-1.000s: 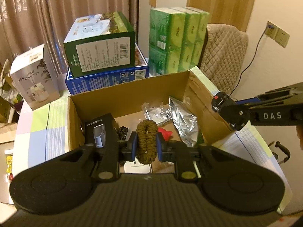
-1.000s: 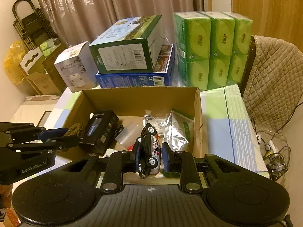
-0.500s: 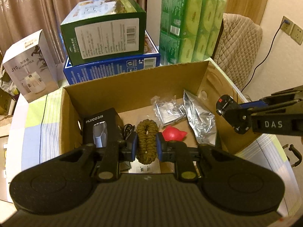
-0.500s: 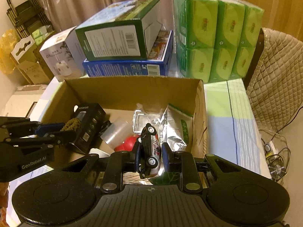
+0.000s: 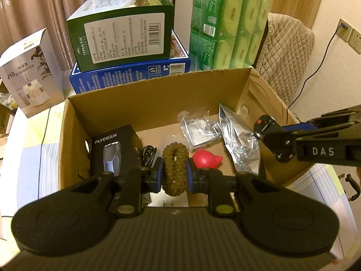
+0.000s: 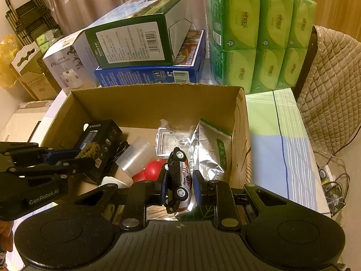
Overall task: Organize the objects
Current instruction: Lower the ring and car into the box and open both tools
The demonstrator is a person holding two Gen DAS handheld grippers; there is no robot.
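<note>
My left gripper is shut on an olive braided cord loop, held above the near side of an open cardboard box. My right gripper is shut on a small toy car, white and red with a black underside, over the box's right half. Each gripper also shows in the other's view: the right gripper at right, the left gripper at left. In the box lie a black FLYCO box, a red rubber piece, a silver foil pouch and a clear packet.
Behind the box stand a green carton on a blue one, green tissue packs and a white humidifier box. A quilted chair back is at right. A clear plastic cup and a black cable lie in the box.
Both grippers have sunk toward the box and moved closer over it, each still holding its object. The box and its contents look larger and lower in both views.
</note>
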